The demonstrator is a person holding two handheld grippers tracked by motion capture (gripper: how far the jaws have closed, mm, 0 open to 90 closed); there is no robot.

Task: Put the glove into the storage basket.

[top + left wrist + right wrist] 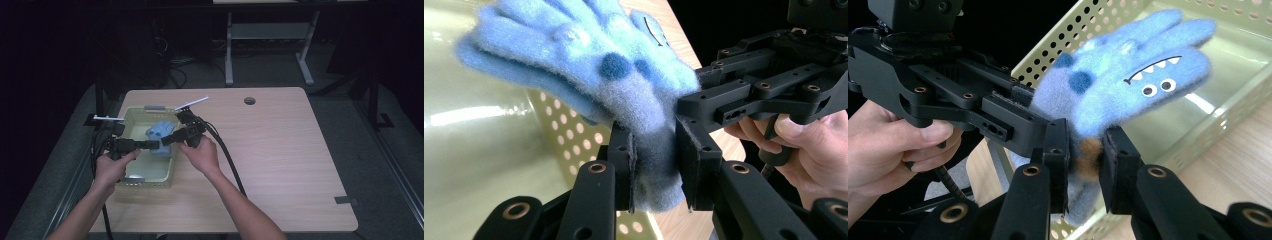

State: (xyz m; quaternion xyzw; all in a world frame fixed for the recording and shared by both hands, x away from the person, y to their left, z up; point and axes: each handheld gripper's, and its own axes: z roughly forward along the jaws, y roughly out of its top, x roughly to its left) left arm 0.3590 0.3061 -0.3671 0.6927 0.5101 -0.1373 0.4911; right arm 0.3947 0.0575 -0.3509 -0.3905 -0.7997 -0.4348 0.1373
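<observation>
A fuzzy blue monster-face glove [160,131] hangs above a pale green perforated basket [131,184], with both grippers on its cuff. From the left, my left gripper [156,145] is shut on the cuff. In the left gripper view the glove [589,65] fans up and left from my left gripper [655,165], whose pads squeeze the cuff. My right gripper [166,140] comes in from the right, also shut on the cuff. In the right gripper view my right gripper [1085,160] pinches the cuff, and the glove [1128,80] shows eyes and teeth.
The basket sits at the left edge of a wooden table [280,150]. A cable hole [249,100] lies near the far edge and a tape strip [346,201] at the front right. Black cables trail from both grippers. A desk frame [230,55] stands behind.
</observation>
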